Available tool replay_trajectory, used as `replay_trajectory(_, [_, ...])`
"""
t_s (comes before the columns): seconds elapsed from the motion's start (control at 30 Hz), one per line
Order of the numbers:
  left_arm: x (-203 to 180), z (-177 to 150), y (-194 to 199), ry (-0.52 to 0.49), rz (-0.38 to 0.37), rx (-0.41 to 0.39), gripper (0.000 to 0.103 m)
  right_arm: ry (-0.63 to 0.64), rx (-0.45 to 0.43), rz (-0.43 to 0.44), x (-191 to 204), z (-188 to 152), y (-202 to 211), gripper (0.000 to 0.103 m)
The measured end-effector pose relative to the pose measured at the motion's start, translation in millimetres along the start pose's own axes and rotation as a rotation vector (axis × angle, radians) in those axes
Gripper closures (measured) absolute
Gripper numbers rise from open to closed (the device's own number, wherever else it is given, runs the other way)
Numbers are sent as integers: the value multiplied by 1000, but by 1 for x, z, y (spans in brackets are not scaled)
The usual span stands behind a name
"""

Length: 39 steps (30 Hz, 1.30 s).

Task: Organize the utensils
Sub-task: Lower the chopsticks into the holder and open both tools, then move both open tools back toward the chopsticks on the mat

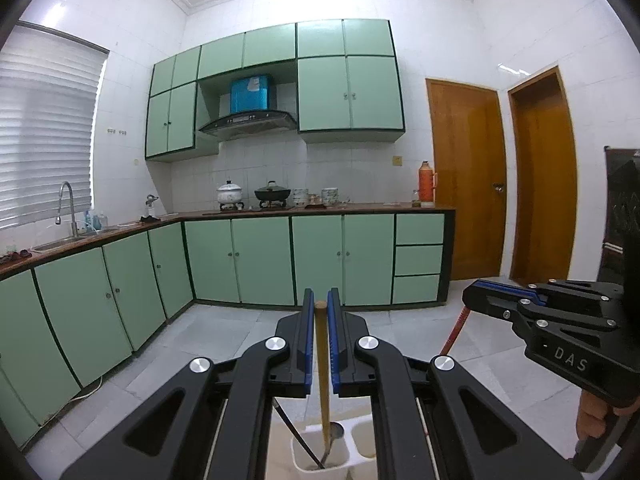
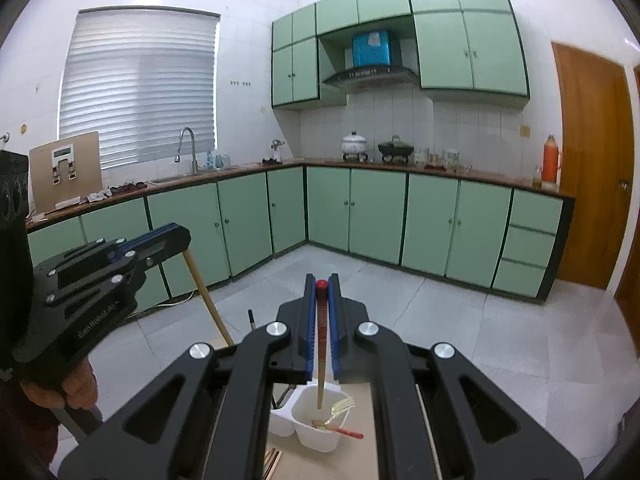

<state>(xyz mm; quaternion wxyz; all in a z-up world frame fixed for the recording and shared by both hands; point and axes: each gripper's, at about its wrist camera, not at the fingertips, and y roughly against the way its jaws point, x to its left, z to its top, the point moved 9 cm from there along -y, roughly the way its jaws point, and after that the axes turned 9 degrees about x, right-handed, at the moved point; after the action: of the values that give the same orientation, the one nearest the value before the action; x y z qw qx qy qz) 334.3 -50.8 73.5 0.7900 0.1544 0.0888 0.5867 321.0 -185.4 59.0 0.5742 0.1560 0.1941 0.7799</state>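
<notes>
the wooden-handled metal ladle [image 1: 321,364], clamped in the left gripper [image 1: 320,312], hangs into the white plastic compartment holder [image 1: 320,464]; the right gripper [image 2: 320,300] pinches a red-tipped chopstick [image 2: 321,344] over its neighbouring cup. next, i'd judge: lower and release both.

Matt black plastic grippers [image 1: 320,308] with blue ribbed pads [image 1: 307,344]; smooth wooden handle [image 1: 321,344]; glossy white plastic utensil holder [image 2: 320,432].
</notes>
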Motion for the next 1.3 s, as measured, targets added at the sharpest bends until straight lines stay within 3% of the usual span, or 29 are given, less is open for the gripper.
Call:
replay_trajectory(0.23, [9, -39, -59, 15, 20, 90, 97, 2, 83, -22, -5, -26, -61, 98])
replay_trajectory(0.4, [17, -74, -87, 41, 8, 199, 96, 3, 159, -22, -3, -53, -85, 96])
replay_trajectory(0.47, [20, -80, -86, 44, 4, 209, 93, -8, 163, -25, -2, -59, -85, 90])
replay_trajectory(0.57, [24, -84, -77, 45, 6, 206, 78, -40, 137, -35, -7, -63, -72, 69])
replay_trajectory(0.63, [26, -84, -70, 56, 6, 201, 69, -39, 114, -50, -8, -63, -61, 64])
replay_trajectory(0.73, [29, -83, -49, 69, 6, 185, 57, -43, 75, -81, -11, -62, -38, 45])
replay_trajectory(0.9, [27, -95, -5, 64, 15, 168, 47, -30, -9, -142, -10, -72, 10, 19])
replay_trajectory(1.1, [19, -136, 42, 64, 16, 186, 38, -41, -21, -152, 2, -115, 48, 13])
replay_trajectory(1.3, [15, -187, 74, 65, 33, 242, 27, -94, 48, -136, 12, -171, 63, 8])
